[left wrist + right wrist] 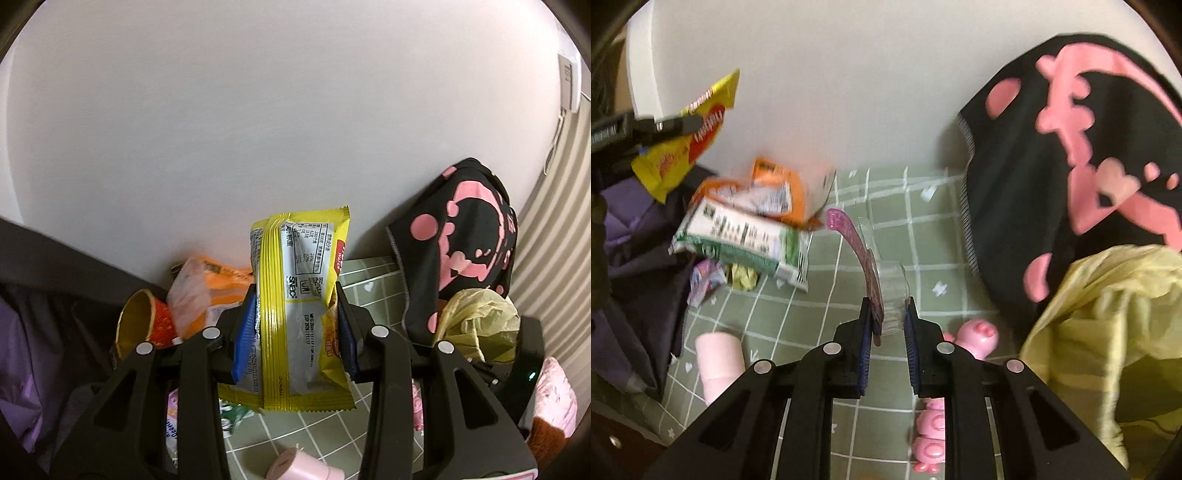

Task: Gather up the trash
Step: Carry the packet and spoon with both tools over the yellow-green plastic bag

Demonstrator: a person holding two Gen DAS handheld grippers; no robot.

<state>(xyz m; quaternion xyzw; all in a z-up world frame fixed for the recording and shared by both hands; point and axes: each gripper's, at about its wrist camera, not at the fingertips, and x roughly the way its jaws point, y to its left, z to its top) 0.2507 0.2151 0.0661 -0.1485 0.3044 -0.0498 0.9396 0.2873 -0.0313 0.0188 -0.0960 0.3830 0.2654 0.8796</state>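
Observation:
My left gripper (297, 314) is shut on a yellow snack wrapper (291, 295) and holds it upright above the green checked sheet (373, 295); the wrapper also shows in the right wrist view (683, 140) at the upper left. My right gripper (888, 325) is shut on a clear plastic blister pack with a purple card (871, 273), held above the sheet (923, 229). More trash lies at the wall: an orange packet (775, 188), a green and white packet (746, 236), small crumpled wrappers (713, 277) and a red and gold paper cup (144, 321).
A black cloth with pink print (1071, 147) and a yellow-green plastic bag (1108, 325) fill the right. A pink roll (718, 354) and a pink toy (975, 339) lie on the sheet. Dark and purple clothing (628, 258) lies at the left. A white wall stands behind.

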